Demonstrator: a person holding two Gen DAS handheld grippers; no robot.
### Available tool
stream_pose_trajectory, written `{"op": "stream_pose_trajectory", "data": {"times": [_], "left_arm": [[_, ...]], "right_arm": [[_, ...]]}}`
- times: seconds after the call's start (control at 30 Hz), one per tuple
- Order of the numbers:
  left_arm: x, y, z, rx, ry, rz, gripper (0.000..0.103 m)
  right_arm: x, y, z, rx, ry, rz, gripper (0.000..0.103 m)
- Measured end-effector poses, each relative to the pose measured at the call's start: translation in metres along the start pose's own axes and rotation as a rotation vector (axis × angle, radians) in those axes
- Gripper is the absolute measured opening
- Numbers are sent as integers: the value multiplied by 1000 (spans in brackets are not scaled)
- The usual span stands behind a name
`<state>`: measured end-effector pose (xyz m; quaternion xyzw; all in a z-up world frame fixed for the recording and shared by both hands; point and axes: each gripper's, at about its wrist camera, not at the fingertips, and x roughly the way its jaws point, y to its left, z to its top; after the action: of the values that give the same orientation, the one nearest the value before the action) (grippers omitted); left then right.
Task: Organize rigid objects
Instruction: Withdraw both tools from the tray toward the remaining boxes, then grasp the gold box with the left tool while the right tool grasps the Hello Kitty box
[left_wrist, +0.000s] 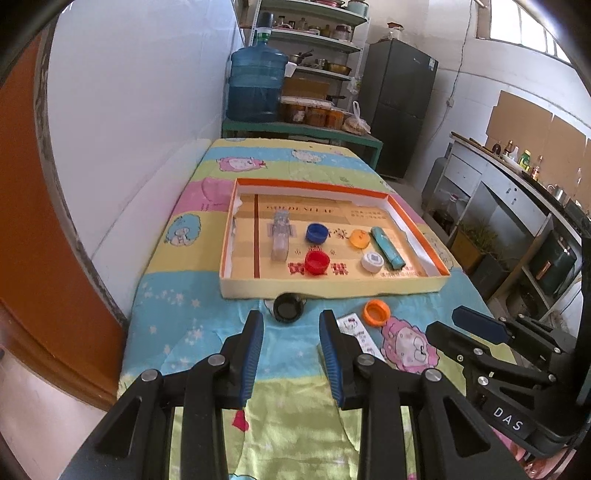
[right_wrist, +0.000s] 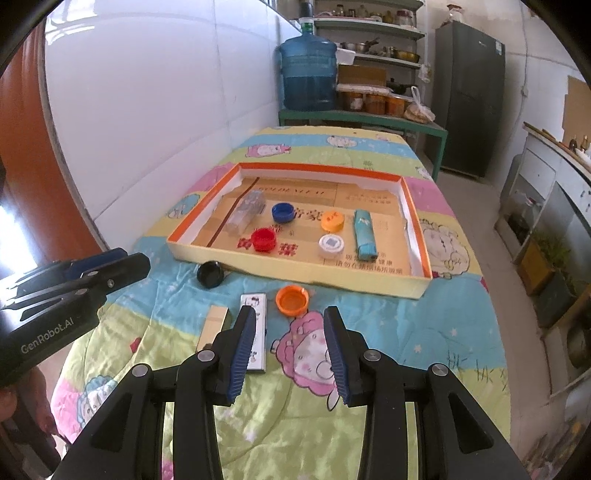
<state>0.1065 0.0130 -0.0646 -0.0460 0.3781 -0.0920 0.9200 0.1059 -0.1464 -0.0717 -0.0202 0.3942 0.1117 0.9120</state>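
A shallow cardboard box (left_wrist: 332, 290) (right_wrist: 295, 271) lies on the table. Inside are a clear plastic case (left_wrist: 279, 236) (right_wrist: 246, 213), a blue cap (left_wrist: 317, 233) (right_wrist: 283, 213), a red cap (left_wrist: 316, 262) (right_wrist: 263, 239), an orange cap (left_wrist: 359, 239) (right_wrist: 332, 220), a white cap (left_wrist: 372, 262) (right_wrist: 331, 245) and a teal tube (left_wrist: 388, 247) (right_wrist: 364, 233). In front of the box lie a black cap (left_wrist: 287, 307) (right_wrist: 209, 274), an orange cap (left_wrist: 376, 312) (right_wrist: 292, 300), a white patterned lighter (left_wrist: 360, 336) (right_wrist: 256, 328) and a wooden block (right_wrist: 212, 326). My left gripper (left_wrist: 291, 317) is open just before the black cap. My right gripper (right_wrist: 290, 314) is open just before the orange cap.
The table wears a colourful cartoon cloth (left_wrist: 192, 295) (right_wrist: 443, 314). A white wall (left_wrist: 129, 129) runs along the left. A water jug (left_wrist: 256, 85) and shelves stand behind the table. A counter (left_wrist: 517, 192) is on the right.
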Motion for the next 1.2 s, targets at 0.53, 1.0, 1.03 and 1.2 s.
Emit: {"op": "stream_pose_trajectory", "data": {"times": [0.53,1.0,1.03,1.2], "left_arm": [[52,-37,-31,40,115,-51,31],[70,-37,-40,40,146,-54,20],[69,-36,-40,40,145,-56,20],[68,-26,-39,32,145,-57,19]], "right_arm": [[-1,-16,-20,36,27,-19,39],[9,-23,-25,52,46,2,39],[10,-22,-25,51,48,7,39],[18,-13,-25,35,56,37,39]]}}
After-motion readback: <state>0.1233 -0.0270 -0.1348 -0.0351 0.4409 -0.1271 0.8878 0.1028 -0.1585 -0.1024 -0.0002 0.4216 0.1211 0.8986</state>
